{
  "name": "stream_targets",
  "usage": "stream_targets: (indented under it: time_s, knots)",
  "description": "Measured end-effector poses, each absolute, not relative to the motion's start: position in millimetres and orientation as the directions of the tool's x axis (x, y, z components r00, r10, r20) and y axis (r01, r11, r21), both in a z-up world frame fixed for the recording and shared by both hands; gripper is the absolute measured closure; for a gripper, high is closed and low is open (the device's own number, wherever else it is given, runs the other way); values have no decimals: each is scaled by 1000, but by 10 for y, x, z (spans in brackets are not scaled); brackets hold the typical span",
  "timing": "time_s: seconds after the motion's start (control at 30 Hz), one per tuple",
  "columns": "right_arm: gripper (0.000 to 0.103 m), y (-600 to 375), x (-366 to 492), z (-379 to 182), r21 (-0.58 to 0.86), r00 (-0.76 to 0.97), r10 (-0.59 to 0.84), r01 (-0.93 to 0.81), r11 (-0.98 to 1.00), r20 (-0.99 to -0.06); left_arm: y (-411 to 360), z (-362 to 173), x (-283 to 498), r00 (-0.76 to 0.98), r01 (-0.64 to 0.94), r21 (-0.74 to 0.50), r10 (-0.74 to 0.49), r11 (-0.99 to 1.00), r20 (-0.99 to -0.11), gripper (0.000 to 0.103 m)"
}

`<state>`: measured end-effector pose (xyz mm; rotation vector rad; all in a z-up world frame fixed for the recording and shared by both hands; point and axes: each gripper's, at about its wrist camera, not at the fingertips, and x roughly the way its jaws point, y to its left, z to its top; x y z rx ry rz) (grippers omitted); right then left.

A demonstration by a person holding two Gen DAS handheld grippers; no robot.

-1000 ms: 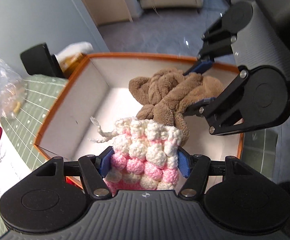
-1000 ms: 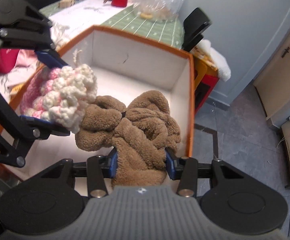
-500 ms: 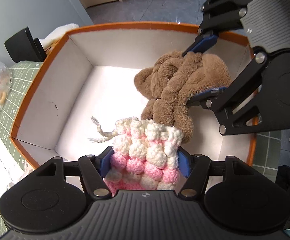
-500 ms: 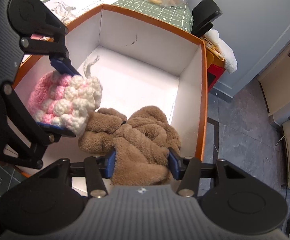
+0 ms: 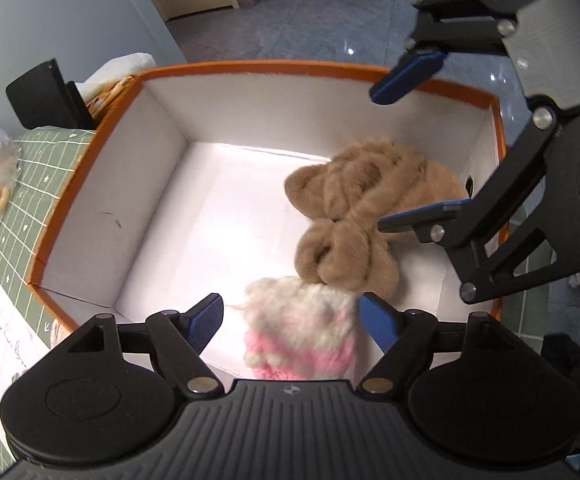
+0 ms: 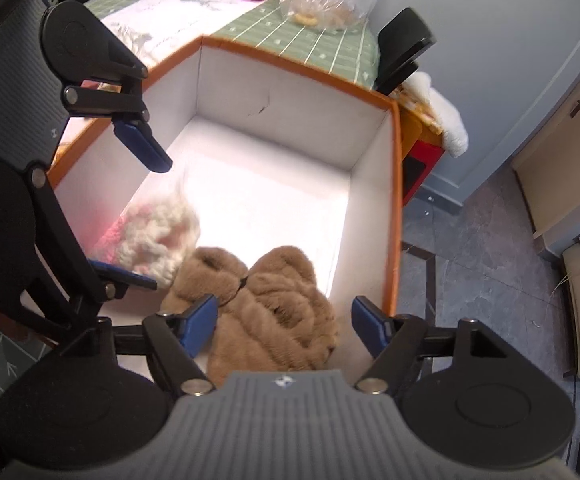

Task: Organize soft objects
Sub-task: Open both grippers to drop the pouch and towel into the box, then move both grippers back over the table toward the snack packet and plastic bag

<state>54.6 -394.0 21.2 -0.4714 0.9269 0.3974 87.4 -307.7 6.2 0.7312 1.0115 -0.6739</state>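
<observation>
The pink-and-white crocheted piece (image 5: 302, 328) has just been let go; a second ago the left tongs (image 5: 292, 322) were clamped on it above the orange-rimmed box (image 5: 250, 68), and now their jaws are opening, pads clear of the yarn, with the piece blurred as it drops between them toward the white floor near the box's front wall; the brown plush toy (image 6: 274, 312) has been released likewise, since the right tongs (image 6: 286, 326), clamped on it a moment back, are opening too and their pads stand off its fur; it lies on the box floor by the right-hand wall, touching the crochet; in my judgement this means both soft things are now stowed and the tongs can withdraw for the next item; the crochet's white end points into the box and its pink end toward the left camera, its long axis roughly along that line, though blur makes this uncertain; the box sits on a green gridded worktop (image 6: 310, 44).
</observation>
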Motion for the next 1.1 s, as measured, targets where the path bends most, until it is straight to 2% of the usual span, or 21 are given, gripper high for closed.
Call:
stream_targets:
  time_s: [0.17,0.37,0.67,1.1]
  knots:
    - [30,-3945,510,318,-245,603,100,-463,852,-791,-2960,257,944,439,725,220,-191,653,-878,12]
    - [30,-3907,384,470,-238,651,143,-460,855,-746,-2763,480,802,472,712,238,-199,660,-859,12]
    - [30,-3585,176,691,-255,692,216,-510,822,-688,-1991,813,467,533,620,220,-200,753,-822,12]
    - [30,-2676,-40,718,-309,657,291,-639,704,-695,-910,599,51,545,518,169,-171,839,-821,11]
